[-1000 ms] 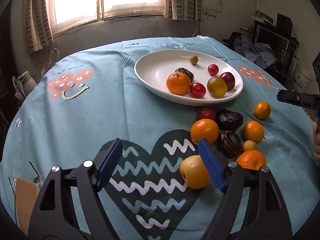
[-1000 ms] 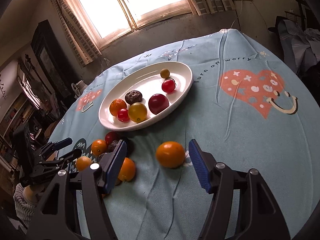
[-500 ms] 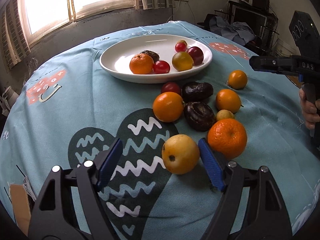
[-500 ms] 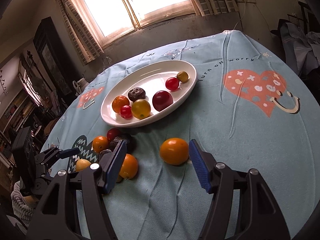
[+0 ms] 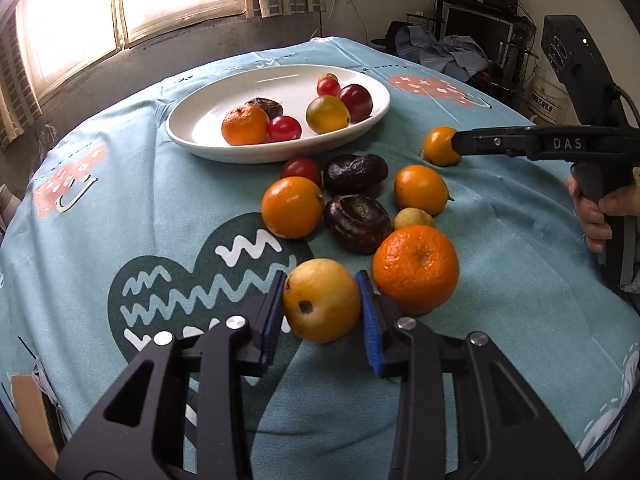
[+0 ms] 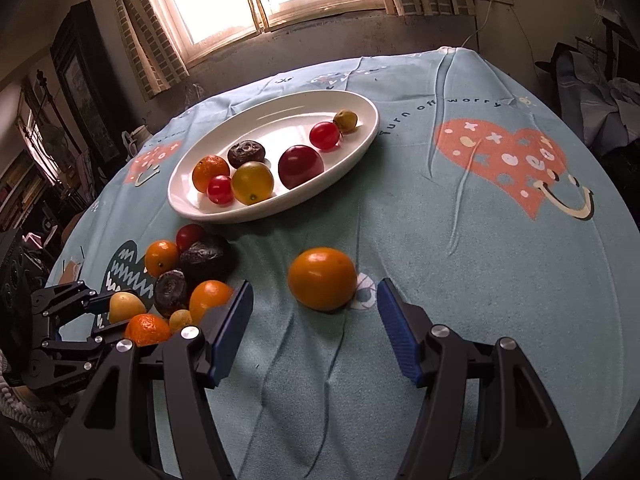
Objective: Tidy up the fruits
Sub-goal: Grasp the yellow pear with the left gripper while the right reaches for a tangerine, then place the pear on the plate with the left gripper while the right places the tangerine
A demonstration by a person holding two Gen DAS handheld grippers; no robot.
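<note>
My left gripper [image 5: 320,308] is shut on a yellow fruit [image 5: 322,300] that rests on the tablecloth; it also shows in the right wrist view [image 6: 126,307]. A big orange [image 5: 416,268] sits just right of it. My right gripper [image 6: 314,328] is open, with a small orange [image 6: 322,278] just ahead between its blue pads, apart from them. In the left wrist view the right gripper's tip is at that orange [image 5: 440,146]. A white oval plate [image 5: 208,144] holds several fruits, also in the right wrist view [image 6: 280,208].
Between plate and left gripper lie two oranges [image 5: 292,207] [image 5: 420,189], two dark wrinkled fruits [image 5: 356,223], a red tomato [image 5: 301,169] and a small yellow fruit [image 5: 413,218]. The round table has a blue cloth [image 6: 500,260]. Clutter stands beyond the far right edge.
My left gripper moved forward around the yellow fruit and closed on it. My right gripper came a little closer to the small orange and stayed open.
</note>
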